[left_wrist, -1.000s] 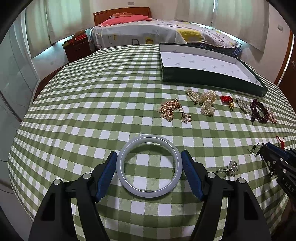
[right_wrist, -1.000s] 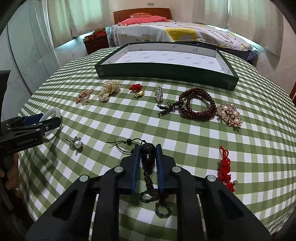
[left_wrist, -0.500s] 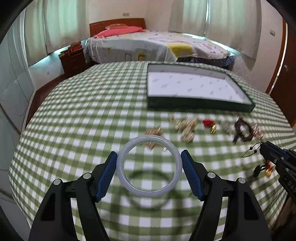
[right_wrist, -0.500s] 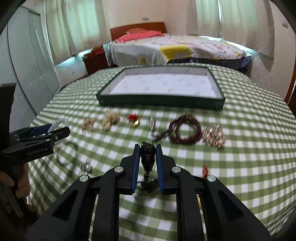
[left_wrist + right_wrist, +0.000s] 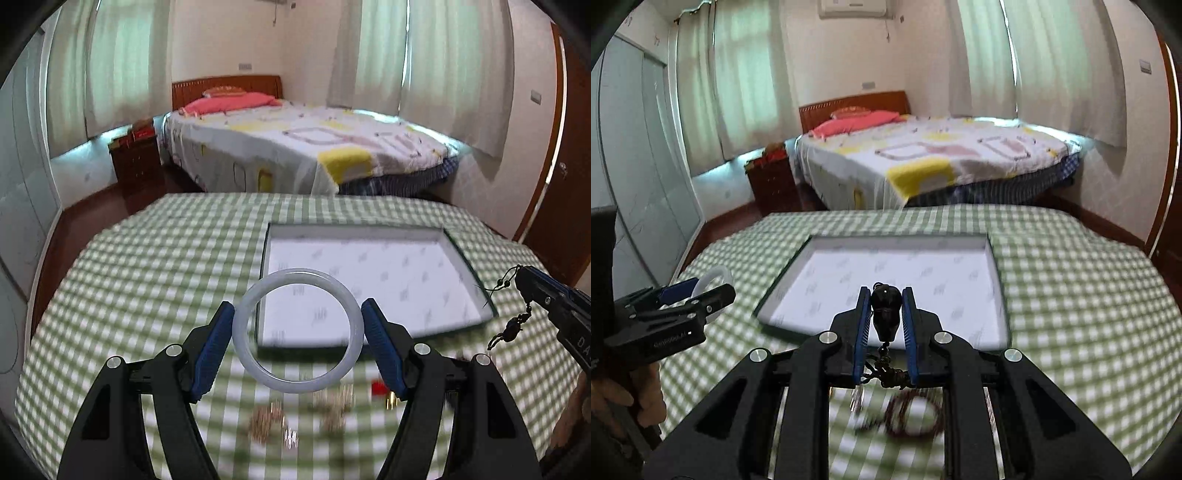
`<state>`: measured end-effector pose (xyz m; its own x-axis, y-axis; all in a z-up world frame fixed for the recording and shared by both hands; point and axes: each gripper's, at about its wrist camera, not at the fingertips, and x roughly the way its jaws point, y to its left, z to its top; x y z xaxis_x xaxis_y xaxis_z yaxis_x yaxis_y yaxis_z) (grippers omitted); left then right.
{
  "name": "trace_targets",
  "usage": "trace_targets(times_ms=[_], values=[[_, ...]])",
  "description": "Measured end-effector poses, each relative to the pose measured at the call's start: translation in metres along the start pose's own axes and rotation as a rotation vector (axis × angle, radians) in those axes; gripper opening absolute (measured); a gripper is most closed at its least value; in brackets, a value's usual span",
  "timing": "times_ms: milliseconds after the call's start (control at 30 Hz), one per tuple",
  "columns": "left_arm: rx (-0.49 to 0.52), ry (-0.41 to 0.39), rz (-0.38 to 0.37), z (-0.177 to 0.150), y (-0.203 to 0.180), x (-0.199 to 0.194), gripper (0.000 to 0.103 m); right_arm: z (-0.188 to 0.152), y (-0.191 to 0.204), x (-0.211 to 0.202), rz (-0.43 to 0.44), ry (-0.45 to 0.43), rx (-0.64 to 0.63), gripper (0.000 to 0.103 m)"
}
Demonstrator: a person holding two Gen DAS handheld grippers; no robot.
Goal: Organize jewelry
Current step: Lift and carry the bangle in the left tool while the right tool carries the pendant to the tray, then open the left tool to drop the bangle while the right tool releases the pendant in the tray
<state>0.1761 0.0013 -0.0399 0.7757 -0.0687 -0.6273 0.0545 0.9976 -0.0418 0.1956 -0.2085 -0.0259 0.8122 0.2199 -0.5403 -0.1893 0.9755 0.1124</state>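
With my left tool (image 5: 298, 329) clamped on the pale bangle (image 5: 297, 329) and my right tool (image 5: 885, 320) pinching the dark bead pendant (image 5: 885, 309), I judge this the carry to the tray (image 5: 468, 259); next, lower and release both inside.

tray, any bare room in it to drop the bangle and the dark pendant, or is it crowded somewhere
The tray holds nothing: its white lining is bare from wall to wall. The checked cloth left and right of it is also free. The crowded part is the strip of cloth along the tray's near wall, where blurred jewelry and a dark bead bracelet lie.
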Motion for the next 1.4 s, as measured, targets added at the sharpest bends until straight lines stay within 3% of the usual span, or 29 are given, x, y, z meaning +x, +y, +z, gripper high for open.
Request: trace_targets(times_ms=[200,333,400,600,800,1000,1067,1100,1167,1400], values=[[-0.004,-0.077,0.018,0.039,-0.007,0.024,0.068,0.034,-0.016,0.037,-0.031,-0.042,-0.015,0.017],[-0.002,-0.081,0.042,0.053,-0.013,0.060,0.068,0.041,-0.034,0.076,-0.039,-0.011,0.009,0.017],[0.000,-0.055,0.049,0.055,-0.015,0.080,0.068,0.040,-0.043,0.096,-0.041,0.021,0.027,0.017],[-0.003,0.123,0.058,0.054,-0.022,0.157,0.068,0.030,-0.070,0.171,-0.062,0.175,0.074,0.017],[-0.018,0.236,0.071,0.051,-0.020,0.197,0.068,0.024,-0.081,0.216,-0.074,0.309,0.090,0.017],[-0.019,0.340,0.063,0.050,-0.018,0.218,0.069,0.024,-0.084,0.231,-0.065,0.376,0.102,0.019],[-0.030,0.366,0.056,0.048,-0.017,0.223,0.070,0.025,-0.082,0.231,-0.073,0.371,0.094,0.039],[-0.034,0.367,0.055,0.048,-0.017,0.223,0.074,0.026,-0.081,0.229,-0.076,0.363,0.089,0.042],[-0.036,0.338,0.069,0.051,-0.017,0.220,0.077,0.027,-0.079,0.224,-0.085,0.340,0.080,0.048],[-0.010,0.201,0.084,0.058,-0.017,0.187,0.078,0.031,-0.075,0.182,-0.080,0.225,0.087,0.049]])
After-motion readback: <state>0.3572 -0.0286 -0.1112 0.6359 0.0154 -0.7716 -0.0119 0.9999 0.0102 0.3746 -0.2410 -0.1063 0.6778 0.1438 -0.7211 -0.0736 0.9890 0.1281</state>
